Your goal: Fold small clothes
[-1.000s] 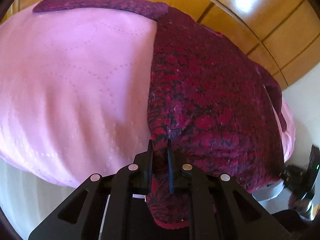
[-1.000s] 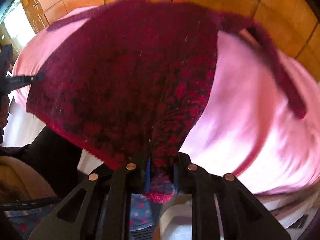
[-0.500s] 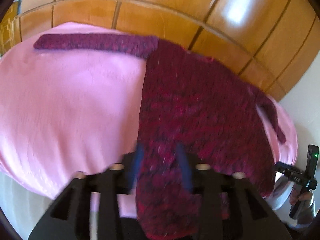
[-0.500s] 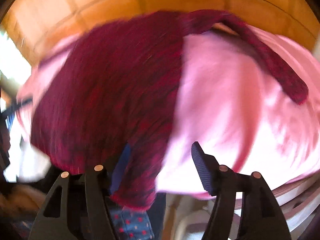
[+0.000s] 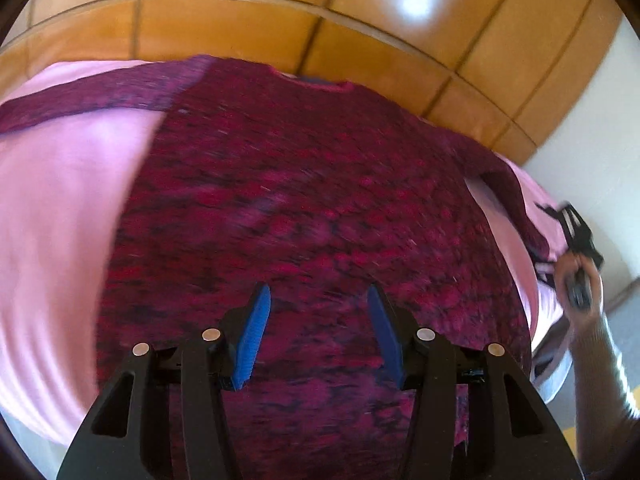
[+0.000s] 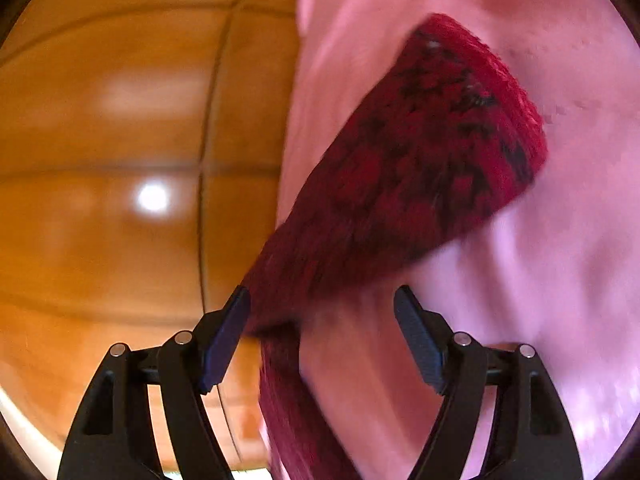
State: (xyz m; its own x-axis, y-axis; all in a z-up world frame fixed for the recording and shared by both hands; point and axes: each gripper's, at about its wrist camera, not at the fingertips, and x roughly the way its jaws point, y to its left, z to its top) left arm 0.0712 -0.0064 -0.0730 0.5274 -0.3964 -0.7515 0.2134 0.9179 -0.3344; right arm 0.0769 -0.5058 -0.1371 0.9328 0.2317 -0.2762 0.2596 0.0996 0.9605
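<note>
risk: the sleeve (image 6: 420,168) runs between the right gripper (image 6: 322,300) tips but isn't pinched — closing on the blurred, thin stretch could miss it or grab the pink cover (image 6: 560,280) too.
second risk: a crooked sleeve pull would skew the sweater (image 5: 312,216) lying flat ahead of the left fingers.
left gripper (image 5: 316,300): fingers wide apart, holding nothing, hovering over the sweater's lower body, pointing toward the neckline.
right gripper pose: fingers spread, sleeve cuff ahead and right of the tips — tilted toward the wooden panelling (image 6: 120,160).
</note>
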